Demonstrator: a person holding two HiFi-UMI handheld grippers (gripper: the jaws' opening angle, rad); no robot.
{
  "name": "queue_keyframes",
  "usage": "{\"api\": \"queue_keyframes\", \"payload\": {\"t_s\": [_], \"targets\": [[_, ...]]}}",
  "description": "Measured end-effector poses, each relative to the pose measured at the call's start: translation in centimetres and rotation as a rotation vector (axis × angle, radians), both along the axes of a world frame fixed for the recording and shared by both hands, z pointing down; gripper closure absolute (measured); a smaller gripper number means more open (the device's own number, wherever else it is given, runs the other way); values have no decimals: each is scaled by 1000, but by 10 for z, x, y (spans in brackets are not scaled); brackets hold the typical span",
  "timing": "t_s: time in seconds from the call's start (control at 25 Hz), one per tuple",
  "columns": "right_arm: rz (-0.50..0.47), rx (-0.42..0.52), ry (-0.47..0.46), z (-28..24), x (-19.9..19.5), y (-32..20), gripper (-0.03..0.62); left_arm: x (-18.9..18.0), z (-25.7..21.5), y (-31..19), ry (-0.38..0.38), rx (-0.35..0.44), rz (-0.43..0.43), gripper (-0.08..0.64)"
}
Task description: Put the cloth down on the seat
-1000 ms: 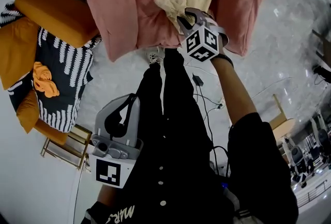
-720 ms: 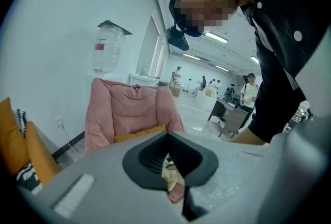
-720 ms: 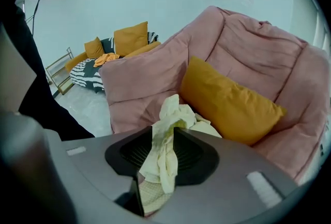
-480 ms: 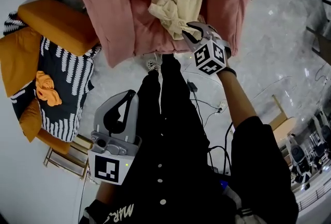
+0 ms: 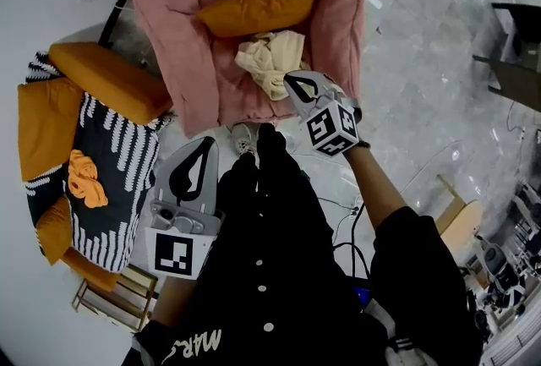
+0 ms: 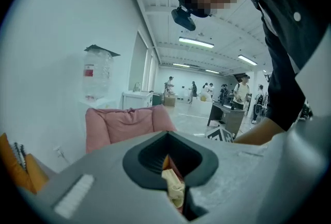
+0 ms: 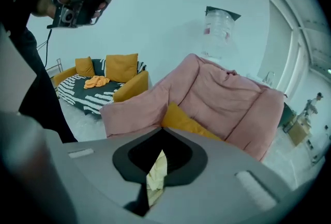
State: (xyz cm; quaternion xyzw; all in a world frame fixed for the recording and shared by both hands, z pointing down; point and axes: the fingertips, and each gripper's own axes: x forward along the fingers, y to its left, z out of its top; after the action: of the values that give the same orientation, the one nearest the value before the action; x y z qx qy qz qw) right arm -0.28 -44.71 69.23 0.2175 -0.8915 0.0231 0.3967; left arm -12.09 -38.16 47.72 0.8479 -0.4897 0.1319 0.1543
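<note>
**Cloth on the armchair seat, its lower edge pinched in the right gripper**

Well left of the pink armchair (image 5: 190, 43) sits a daybed (image 5: 118, 144) with a black-and-white striped cover. It carries orange bolsters (image 5: 110, 81) and a crumpled orange garment (image 5: 84, 180), and its near end comes just beside the armchair's left arm. A gold-framed side table (image 5: 108, 303) stands farther out in front, well apart from the armchair.

The left gripper (image 5: 204, 144) hangs in front of the armchair's left arm, off the seat and beside the person's black-clad legs. Its jaws are pressed together on nothing. Only a thin slit shows between them in the left gripper view, with the far seat seen through it.

The armchair's seat is a deep well between two puffy arms and the backrest. An orange cushion (image 5: 258, 9) lies across the back of it. Just in front of the cushion the cream cloth (image 5: 269, 60) lies crumpled on the right half of the seat, toward the front edge.

The right gripper (image 5: 290, 80) is at that front edge, right of centre, its tips meeting the cloth's lower edge. In the right gripper view its jaws are drawn narrow, with a strip of cloth standing in the slit between them.

The seat's left half shows bare pink. A shoe (image 5: 245, 136) rests at the armchair's foot. Right of the armchair, pale marbled floor (image 5: 423, 77) runs open as far as a dark table (image 5: 517, 51).
</note>
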Motion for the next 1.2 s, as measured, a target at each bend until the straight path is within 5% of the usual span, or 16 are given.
{"api": "queue_keyframes", "payload": {"t_s": [0.36,0.8,1.2], "targets": [[65,152,-84,-122,-5,10,565,-6,-42,1,11,105,17,560],[228,364,-410,-282,-3,-1,565,-11,-93,-19,48,257,3,560],[452,534,-616,-356,34,7,565,-35,-136,-22,54,371,-49,560]]}}
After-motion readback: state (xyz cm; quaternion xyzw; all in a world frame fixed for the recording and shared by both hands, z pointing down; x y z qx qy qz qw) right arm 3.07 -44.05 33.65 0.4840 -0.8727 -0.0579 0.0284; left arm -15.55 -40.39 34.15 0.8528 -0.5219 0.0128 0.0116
